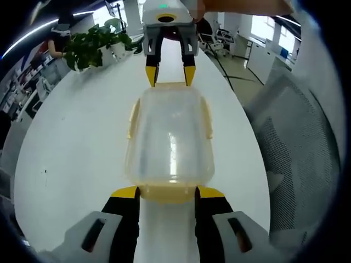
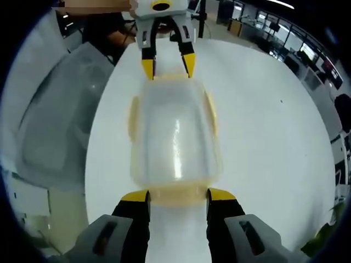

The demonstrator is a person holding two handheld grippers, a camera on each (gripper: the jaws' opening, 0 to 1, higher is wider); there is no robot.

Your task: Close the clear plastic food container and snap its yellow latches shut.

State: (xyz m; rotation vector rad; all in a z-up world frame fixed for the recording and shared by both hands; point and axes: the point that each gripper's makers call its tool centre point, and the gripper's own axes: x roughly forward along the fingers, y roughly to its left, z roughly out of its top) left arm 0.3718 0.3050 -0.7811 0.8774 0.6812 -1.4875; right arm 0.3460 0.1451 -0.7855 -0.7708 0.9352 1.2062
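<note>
Lid looks seated on the container (image 1: pixel 170 137), which sits mid-surface (image 1: pixel 71 153) between us. Left tongs (image 1: pixel 167 193) and right tongs (image 2: pixel 178 196) are both apart, one at each end latch. Side latches look flat (hard to confirm); the end latches probably remain.

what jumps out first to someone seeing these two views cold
The clear plastic food container with its yellow latches sits lid-on in the middle of a white table. The left tongs and right tongs flank its opposite ends with jaws spread, yellow tips at the end latches. A leafy plant stands at the table's far end in the left gripper view.
</note>
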